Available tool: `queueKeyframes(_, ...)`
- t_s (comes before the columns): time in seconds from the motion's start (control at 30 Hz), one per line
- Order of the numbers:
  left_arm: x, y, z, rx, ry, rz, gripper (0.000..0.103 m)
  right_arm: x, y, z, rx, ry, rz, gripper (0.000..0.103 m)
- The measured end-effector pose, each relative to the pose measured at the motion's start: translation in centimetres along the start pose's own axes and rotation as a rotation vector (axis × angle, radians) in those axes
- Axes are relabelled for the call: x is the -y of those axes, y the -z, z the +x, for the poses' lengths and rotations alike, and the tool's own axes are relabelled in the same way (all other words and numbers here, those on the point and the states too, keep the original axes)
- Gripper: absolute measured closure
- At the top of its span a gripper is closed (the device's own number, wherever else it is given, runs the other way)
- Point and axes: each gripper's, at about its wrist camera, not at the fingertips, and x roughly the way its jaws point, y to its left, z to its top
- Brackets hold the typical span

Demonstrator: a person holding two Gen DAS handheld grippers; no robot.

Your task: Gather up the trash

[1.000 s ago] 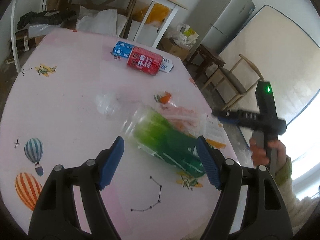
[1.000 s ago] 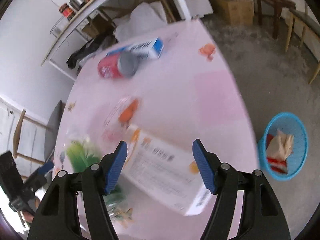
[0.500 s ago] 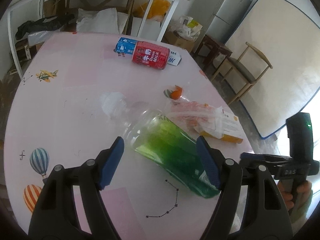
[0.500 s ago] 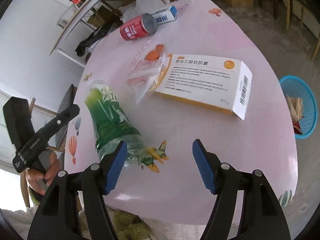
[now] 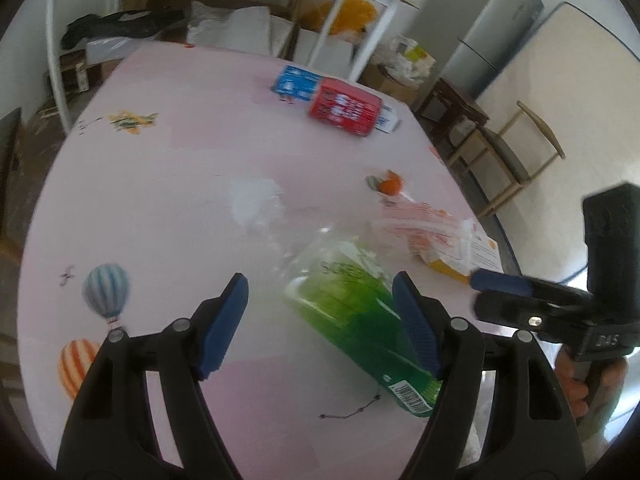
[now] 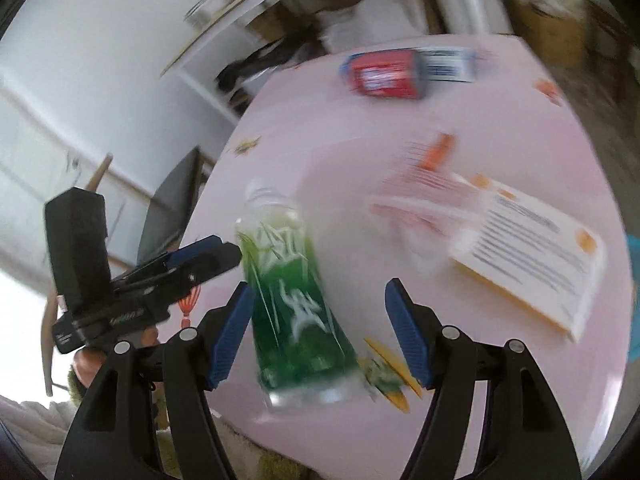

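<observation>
A clear plastic bottle with a green label [image 5: 352,312] [image 6: 288,292] lies on its side on the pink table [image 5: 160,184]. My left gripper [image 5: 320,324] hovers over it, open, with the bottle close to its right finger and untouched. My right gripper [image 6: 320,332] is open too, and the bottle's lower half shows between its fingers without the pads pressing on it. Each gripper shows in the other's view, the right gripper [image 5: 496,282] and the left gripper [image 6: 200,256], one on either side of the bottle.
A red can [image 5: 344,110] [image 6: 384,74] lies against a blue and white carton [image 5: 294,84] at the far side. A clear wrapper [image 5: 424,220] [image 6: 420,196] overlaps a white and orange box [image 6: 528,256]. A blue basket [image 6: 634,296] stands on the floor beyond the table's edge.
My right gripper has swung left from over the box to over the green bottle. The left gripper has shifted a little, and the bottle now sits nearer its right finger. Both stay open.
</observation>
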Motion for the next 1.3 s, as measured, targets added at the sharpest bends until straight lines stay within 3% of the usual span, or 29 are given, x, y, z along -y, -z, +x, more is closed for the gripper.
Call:
queueKeyframes(0.17, -2.6, 0.2, -1.9, 0.028, -0.058, -0.063, 0.033, -2.0, -2.8, 5.5, -0.133, -0.02, -0.098, 0.036)
queueKeyframes(0.33, -4.3, 0.3, -3.5, 0.052, -0.085, -0.101, 0.033, -2.8, -3.3, 8.7, -0.221, -0.098, -0.116, 0.036)
queueKeyframes(0.53, -4.1, -0.1, -3.5, 0.055, -0.07, -0.093, 0.033, -3.1, -2.0, 9.4, -0.244, -0.111, -0.127, 0.039)
queueKeyframes(0.7, -3.0, -0.4, -3.3, 0.057, -0.044, -0.062, 0.033, -2.3, 0.2, 7.2, -0.219, -0.093, -0.119, 0.04)
queueKeyframes(1.0, 2.5, -1.6, -0.6, 0.015, 0.053, 0.114, 0.033, 2.5, 6.6, 0.5, -0.155, -0.031, 0.01, 0.04)
queueKeyframes(1.13, 6.7, -2.1, 1.7, -0.014, 0.093, 0.242, 0.033, 4.6, 8.7, -1.9, -0.113, 0.022, 0.096, 0.04)
queueKeyframes(1.3, 13.4, -1.2, 4.2, -0.04, 0.111, 0.488, 0.033, 7.1, 11.0, -4.6, -0.052, 0.064, 0.197, 0.04)
